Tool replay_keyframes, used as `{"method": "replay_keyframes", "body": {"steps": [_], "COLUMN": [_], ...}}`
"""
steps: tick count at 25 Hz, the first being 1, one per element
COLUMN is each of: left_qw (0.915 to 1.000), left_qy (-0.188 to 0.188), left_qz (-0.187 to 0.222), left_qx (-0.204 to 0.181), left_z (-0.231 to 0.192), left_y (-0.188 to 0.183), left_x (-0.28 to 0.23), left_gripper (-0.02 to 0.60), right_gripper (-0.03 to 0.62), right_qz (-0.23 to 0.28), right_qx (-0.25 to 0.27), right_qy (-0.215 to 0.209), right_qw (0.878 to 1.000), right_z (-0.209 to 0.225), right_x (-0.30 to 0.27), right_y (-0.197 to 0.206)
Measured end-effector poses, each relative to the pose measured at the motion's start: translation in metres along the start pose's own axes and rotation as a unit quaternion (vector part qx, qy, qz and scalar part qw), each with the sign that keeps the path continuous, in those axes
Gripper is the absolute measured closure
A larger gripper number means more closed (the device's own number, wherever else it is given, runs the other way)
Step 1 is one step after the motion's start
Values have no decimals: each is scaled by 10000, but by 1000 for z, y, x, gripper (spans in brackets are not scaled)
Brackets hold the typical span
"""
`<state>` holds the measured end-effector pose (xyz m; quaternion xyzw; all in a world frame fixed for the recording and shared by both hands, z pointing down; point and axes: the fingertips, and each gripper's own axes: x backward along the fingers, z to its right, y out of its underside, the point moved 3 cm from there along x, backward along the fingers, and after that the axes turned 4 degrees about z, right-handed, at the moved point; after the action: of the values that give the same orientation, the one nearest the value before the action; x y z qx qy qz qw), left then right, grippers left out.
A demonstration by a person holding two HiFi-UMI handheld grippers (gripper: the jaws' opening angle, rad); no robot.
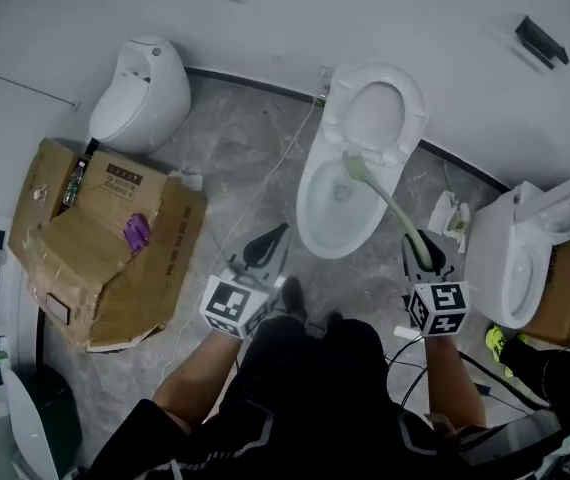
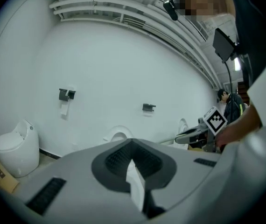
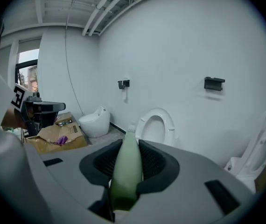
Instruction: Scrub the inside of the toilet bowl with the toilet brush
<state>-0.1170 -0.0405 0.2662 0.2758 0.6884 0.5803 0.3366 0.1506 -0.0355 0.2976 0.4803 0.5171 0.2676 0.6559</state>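
Two hand-held grippers show: the right hand-held gripper (image 1: 421,248) has its jaws clamped on the green handle of the toilet brush (image 1: 393,206), whose head lies at the back of the toilet bowl (image 1: 337,230), just under the raised seat (image 1: 375,113). The left hand-held gripper (image 1: 273,238) hangs beside the bowl, jaws together and seemingly empty. Scrubbing seems under way; next, the head likely needs sweeping round the inner wall. A cardboard box (image 1: 105,238), floor cables (image 1: 265,173) and a second toilet (image 1: 530,253) crowd the sides but lie apart from the bowl.

Three toilets (image 1: 150,88) (image 1: 310,193) (image 1: 500,253) (one with its lid down), one toilet brush (image 1: 390,200), one cardboard box (image 1: 95,258), two grippers (image 1: 268,240) (image 1: 425,250).
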Motion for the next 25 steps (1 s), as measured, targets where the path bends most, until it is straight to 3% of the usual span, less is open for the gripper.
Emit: {"method": "replay_keyframes", "body": {"steps": [3, 14, 25], "left_qw": [9997, 9926, 9855], "left_qy": [26, -516, -833], "left_qz": [-170, -715, -1159], "left_qx": [192, 830, 917], "left_z": [-10, -6, 3], "left_y": [24, 127, 227], "left_x": [-11, -39, -53], "left_gripper": [572, 572, 572], "right_gripper": [482, 482, 482], "right_qz": [-64, -794, -1421], "right_qx": [20, 562, 961], "right_qy": [-76, -869, -1498], "right_qw": [9999, 9915, 9737], "right_z": [1, 24, 30], "right_x": [-14, -63, -98], "right_y": [14, 118, 225]}}
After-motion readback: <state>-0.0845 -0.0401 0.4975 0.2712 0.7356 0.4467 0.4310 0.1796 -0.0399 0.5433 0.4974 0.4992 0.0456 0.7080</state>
